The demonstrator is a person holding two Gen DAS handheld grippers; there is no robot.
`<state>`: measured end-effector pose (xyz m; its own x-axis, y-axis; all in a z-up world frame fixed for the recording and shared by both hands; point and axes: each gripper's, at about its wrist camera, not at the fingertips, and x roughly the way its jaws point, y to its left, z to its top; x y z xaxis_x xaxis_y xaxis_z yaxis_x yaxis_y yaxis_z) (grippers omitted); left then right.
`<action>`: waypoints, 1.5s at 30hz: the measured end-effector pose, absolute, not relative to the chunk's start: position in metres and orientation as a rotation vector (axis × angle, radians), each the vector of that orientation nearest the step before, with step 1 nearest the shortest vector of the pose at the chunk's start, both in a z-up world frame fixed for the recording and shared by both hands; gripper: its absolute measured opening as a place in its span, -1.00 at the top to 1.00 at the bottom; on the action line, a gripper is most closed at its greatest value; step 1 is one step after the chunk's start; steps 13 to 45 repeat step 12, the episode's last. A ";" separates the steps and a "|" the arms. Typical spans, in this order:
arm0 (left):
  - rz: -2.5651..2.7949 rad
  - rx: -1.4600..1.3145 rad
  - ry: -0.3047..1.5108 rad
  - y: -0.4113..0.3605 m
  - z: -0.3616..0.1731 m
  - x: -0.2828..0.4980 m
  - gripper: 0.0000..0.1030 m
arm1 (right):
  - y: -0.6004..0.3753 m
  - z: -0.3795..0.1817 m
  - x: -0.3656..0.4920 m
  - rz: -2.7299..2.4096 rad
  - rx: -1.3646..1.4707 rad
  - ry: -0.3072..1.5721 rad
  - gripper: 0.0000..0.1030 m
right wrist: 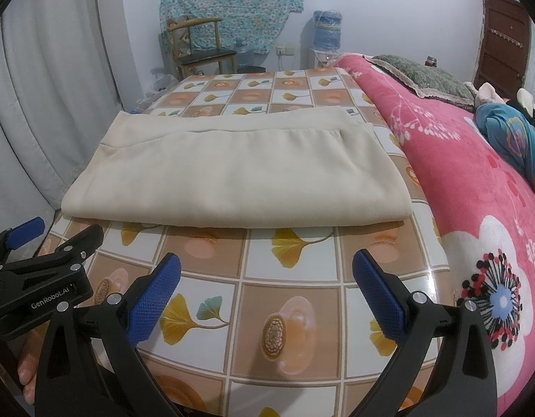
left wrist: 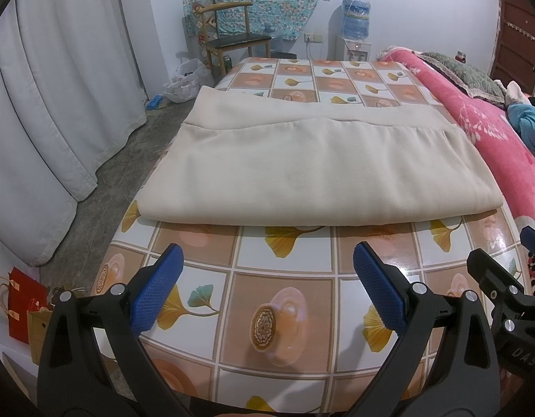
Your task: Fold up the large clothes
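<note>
Patterned table [left wrist: 277, 299], folded beige cloth [left wrist: 302, 166], left tongs [left wrist: 267, 292] and right tongs [right wrist: 267, 295] wide apart, empty

1. The folded cloth [left wrist: 304, 170] lies flat on the table [left wrist: 284, 299], across its middle.
2. The left gripper [left wrist: 267, 286] and the right gripper [right wrist: 265, 288] hover over the near part of the table, in front of the cloth and apart from it, side by side.
3. The blanket [right wrist: 476, 180] lies right of the cloth, along the table's right edge.
4. The chair [left wrist: 232, 38] stands behind the cloth, beyond the table's far left corner.
5. The water dispenser [left wrist: 356, 31] stands behind the cloth, right of the chair.
6. The curtain [left wrist: 58, 104] hangs left of the cloth.
</note>
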<state>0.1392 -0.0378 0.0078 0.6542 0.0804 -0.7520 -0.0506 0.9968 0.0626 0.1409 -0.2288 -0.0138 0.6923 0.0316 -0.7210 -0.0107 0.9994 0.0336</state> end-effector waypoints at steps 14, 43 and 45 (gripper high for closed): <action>0.075 0.038 0.852 -0.037 0.008 0.139 -0.84 | -0.228 -0.014 0.141 0.023 0.027 0.806 -0.87; 0.075 0.038 0.852 -0.037 0.008 0.139 -0.84 | -0.228 -0.014 0.141 0.023 0.027 0.806 -0.87; 0.075 0.038 0.852 -0.037 0.008 0.139 -0.84 | -0.228 -0.014 0.141 0.023 0.027 0.806 -0.87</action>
